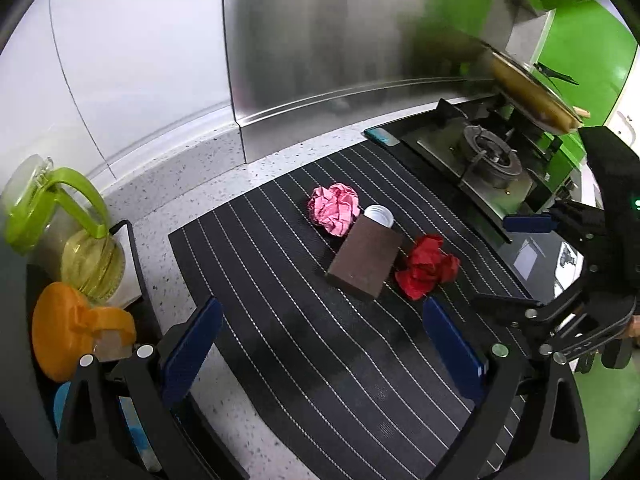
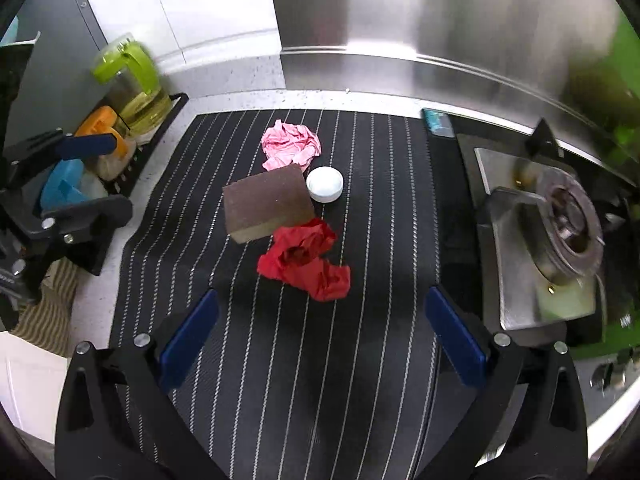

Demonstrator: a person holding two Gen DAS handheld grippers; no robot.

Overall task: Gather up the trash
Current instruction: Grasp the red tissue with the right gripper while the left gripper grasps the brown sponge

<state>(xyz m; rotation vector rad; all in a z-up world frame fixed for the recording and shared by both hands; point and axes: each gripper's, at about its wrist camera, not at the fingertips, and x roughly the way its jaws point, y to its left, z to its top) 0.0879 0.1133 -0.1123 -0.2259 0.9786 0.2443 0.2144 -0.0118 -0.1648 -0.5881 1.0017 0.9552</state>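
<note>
A: Right wrist view shows the striped mat [image 2: 380,360] as the biggest thing, and on it all the loose items lie together. The right gripper [image 2: 322,338] has its blue pads [image 2: 188,336] spread wide, with nothing between them.

B: And which piece lies nearest to it?

A: The red crumpled paper [image 2: 306,260], straight ahead of the open jaws and a little left of their middle line. Its long axis runs diagonally, from upper left to lower right, so the jaws must probably turn a bit to close across the narrow side.

B: The left gripper [image 1: 322,350]?

A: Also spread and empty. In its view the red crumpled paper [image 1: 426,266] lies ahead and to the right, farther away. So the right one is judged nearer.

B: What else is trash there?

A: Going down in size: the brown sponge block [image 2: 266,204], touching the red paper at one corner; the pink crumpled paper [image 2: 290,146] behind it; the white cap [image 2: 325,183] just beside the sponge.

B: Any container for the trash?

A: No bin is visible. Only a black rack [image 2: 154,140] at the left, holding a green-lidded oil bottle [image 2: 136,80] and an orange-capped bottle [image 2: 105,128].
</note>
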